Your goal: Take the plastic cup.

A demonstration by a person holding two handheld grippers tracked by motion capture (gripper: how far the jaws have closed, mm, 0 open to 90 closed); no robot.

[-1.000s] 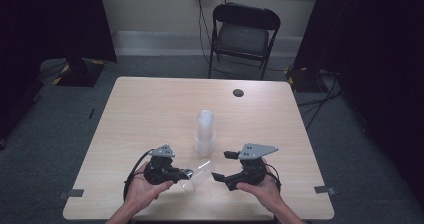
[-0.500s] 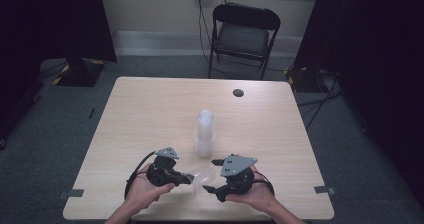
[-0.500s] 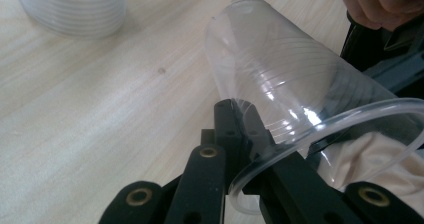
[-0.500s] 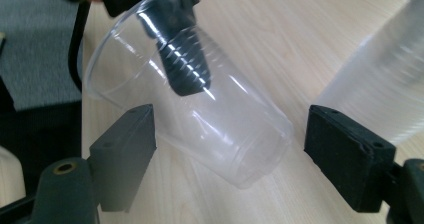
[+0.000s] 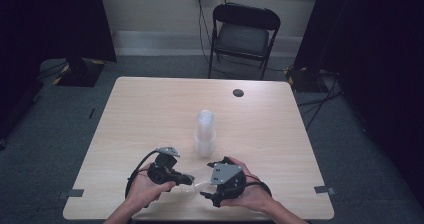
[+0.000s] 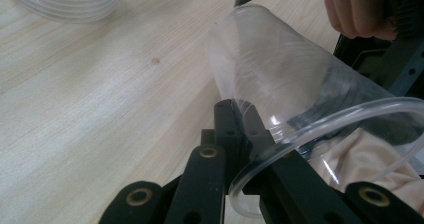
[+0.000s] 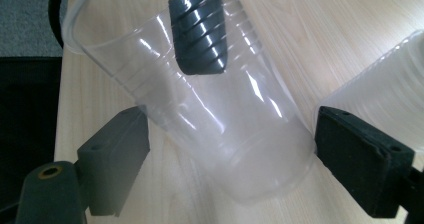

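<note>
– Looking across the tabletop [image 5: 150, 109], what is the work at this point?

– Handing one clear cup [image 6: 270, 64] between the two tools, I'd say. An upturned stack of cups [image 5: 205, 131] stands mid-table, apart from both hands. The single cup is at the near edge, lying tilted on its side between the grippers.

– Who has it?

– The left gripper [image 6: 235, 119]. Its fingers are clenched on the rim, one inside the cup and one outside, pinching the wall flat.

– And the right gripper [image 7: 227, 134]?

– Released. Its fingers [image 7: 120, 139] have just been spreading wider, and the lower body of the cup sits between them. One pad is clearly off the wall. The other is close beside the base, and I see no squeeze there.

– So which step is that?

– My reading is the approach to a second grasp, with the right tool lined up around the closed end and not yet holding.

– What does the next move need?

– Judging from this, the right fingers should close gently across the lower wall, since thin plastic buckles easily. The left should hold its pinch until that grasp is firm. Only then could the cup go upright or toward the stack.
</note>
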